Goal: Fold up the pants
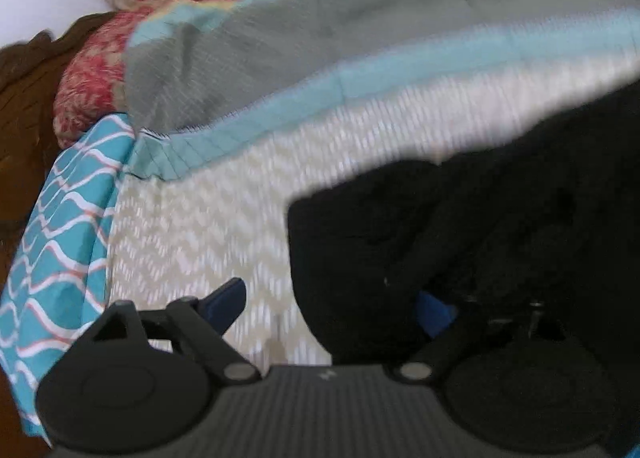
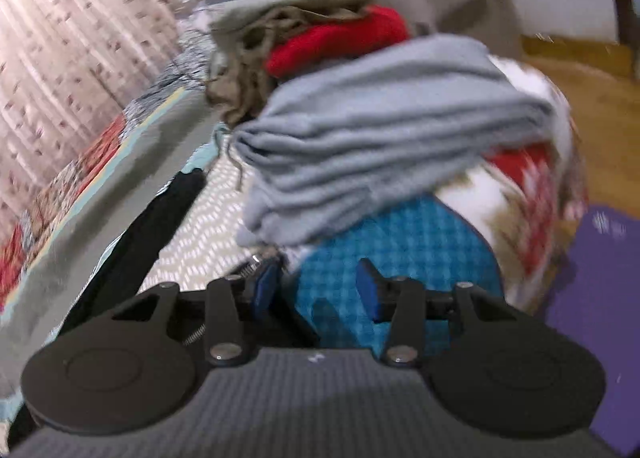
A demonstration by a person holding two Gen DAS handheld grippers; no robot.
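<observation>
Blue pads tipped both tools. On the left tool [image 1: 332,306] the fingers stood wide apart: the left pad [image 1: 226,300] lay bare over the cream chevron bedspread [image 1: 208,218], while the right pad [image 1: 434,312] was half buried in the black pants [image 1: 460,234], whose cloth draped over that side of the tool. Whether the fabric was pinched I could not tell, since nothing closed on it from the other side. The pants lay bunched on the bed at the right of the left wrist view, their edge touching the bedspread. Beyond them ran a teal band and a grey panel [image 1: 340,34] of the quilt, with a teal wavy-patterned cloth [image 1: 64,226] hanging at the left edge and a red floral cover [image 1: 100,70] further back.

The right tool [image 2: 318,288] was also spread, its two pads [image 2: 366,286] apart with nothing between them. Just ahead of it lay a blue checked cloth [image 2: 400,242], and resting on top of that a folded grey garment [image 2: 380,130]. Behind rose a pile with a red item [image 2: 344,38] and an olive one [image 2: 248,70]. A dark strip of the pants [image 2: 152,226] stretched along the bedspread to the left of the tool. Both views were blurred
</observation>
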